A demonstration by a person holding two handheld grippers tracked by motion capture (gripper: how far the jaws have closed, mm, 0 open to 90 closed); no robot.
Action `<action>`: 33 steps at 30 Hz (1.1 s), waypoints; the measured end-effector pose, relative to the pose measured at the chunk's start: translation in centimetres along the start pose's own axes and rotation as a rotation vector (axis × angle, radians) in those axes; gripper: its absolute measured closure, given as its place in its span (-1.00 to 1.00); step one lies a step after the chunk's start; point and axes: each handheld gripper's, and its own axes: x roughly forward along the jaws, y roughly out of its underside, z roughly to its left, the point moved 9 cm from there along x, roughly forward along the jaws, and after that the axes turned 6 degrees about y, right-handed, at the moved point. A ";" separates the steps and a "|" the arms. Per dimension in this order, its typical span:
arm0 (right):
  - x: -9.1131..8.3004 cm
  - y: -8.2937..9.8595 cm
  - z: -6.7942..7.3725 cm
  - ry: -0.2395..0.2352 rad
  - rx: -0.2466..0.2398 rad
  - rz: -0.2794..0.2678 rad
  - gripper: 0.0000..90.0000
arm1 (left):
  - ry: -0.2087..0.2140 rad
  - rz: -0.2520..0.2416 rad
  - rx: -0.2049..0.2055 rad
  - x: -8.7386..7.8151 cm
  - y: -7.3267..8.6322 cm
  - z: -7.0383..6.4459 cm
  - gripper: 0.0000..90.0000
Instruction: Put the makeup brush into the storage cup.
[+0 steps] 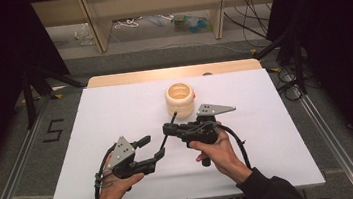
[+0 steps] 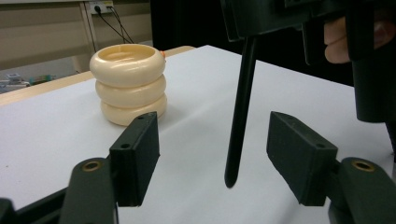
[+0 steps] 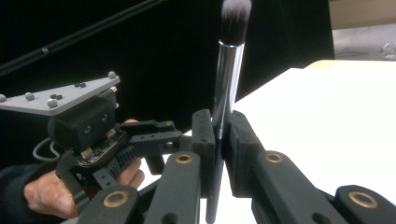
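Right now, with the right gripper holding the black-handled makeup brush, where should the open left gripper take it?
Grip the bare lower black handle of the makeup brush, just above its tip, coming level from the left gripper side. The shaft hangs near-upright between the open jaws, off the white table, while the right gripper clamps it higher up, near the silver ferrule.
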 end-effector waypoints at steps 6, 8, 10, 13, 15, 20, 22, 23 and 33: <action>-0.3 -0.4 -0.6 0.042 -0.065 -0.002 0.86 | -0.001 0.016 -0.018 0.1 0.2 0.1 -0.34; -0.5 -0.5 -0.9 0.054 -0.076 -0.003 0.86 | 0.004 0.030 -0.019 0.2 0.4 0.2 -0.39; -0.7 -0.5 -1.0 0.062 -0.080 0.013 0.86 | -0.005 0.033 -0.024 0.2 0.5 0.3 -0.41; -0.8 -0.8 -1.4 0.074 -0.100 -0.006 0.86 | -0.013 0.033 -0.022 0.1 0.5 0.5 -0.47; -0.8 -0.9 -1.5 0.082 -0.112 -0.006 0.86 | -0.017 0.036 -0.019 0.0 0.5 0.7 -0.48; -1.0 -1.0 -1.9 0.101 -0.121 -0.005 0.86 | -0.021 0.049 -0.036 0.0 0.9 1.0 -0.53; -1.2 -1.1 -2.2 0.119 -0.132 0.005 0.86 | -0.028 0.065 -0.022 -0.1 1.0 1.1 -0.53; -1.4 -1.2 -2.5 0.139 -0.156 0.013 0.86 | -0.030 0.067 -0.022 -0.1 1.0 1.1 -0.54; -1.9 -1.9 -3.5 0.187 -0.207 0.014 0.86 | -0.043 0.078 -0.014 -0.3 1.3 1.3 -0.57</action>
